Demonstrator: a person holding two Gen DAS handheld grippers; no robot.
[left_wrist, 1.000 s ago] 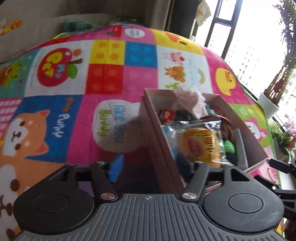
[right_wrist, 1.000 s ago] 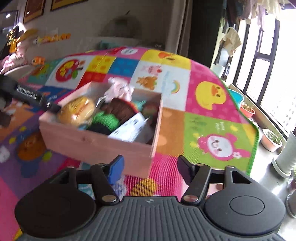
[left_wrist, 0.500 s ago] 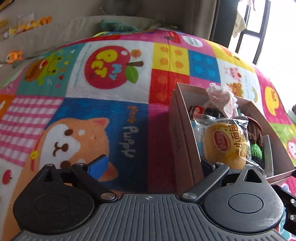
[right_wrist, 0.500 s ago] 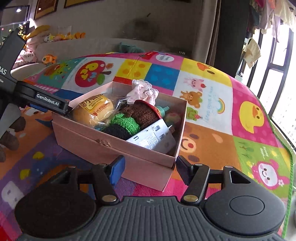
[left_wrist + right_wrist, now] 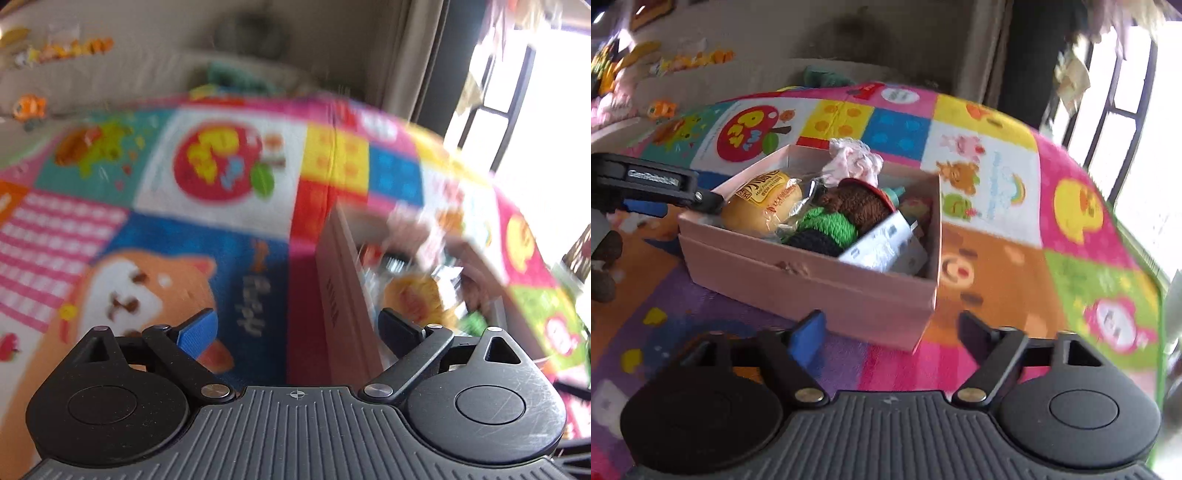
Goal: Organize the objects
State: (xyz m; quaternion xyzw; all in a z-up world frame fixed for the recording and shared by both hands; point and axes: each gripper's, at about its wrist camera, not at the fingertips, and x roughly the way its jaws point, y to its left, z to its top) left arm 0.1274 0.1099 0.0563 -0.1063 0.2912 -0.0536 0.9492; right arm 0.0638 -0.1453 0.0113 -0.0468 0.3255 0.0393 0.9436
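A pink cardboard box sits on a colourful play mat. It holds a yellow bun in a wrapper, green and brown knitted items, a pink scrunchie and a white packet. My right gripper is open and empty, just in front of the box's near wall. My left gripper is open and empty at the box's left wall; its view is blurred. It also shows in the right wrist view.
The mat spreads wide to the left of the box. A grey sofa with small toys runs along the back. Windows and a potted plant stand to the right.
My left gripper has drawn back from the box, and its right finger is now outside the box wall. My right gripper has moved closer to the box. Both stay open.
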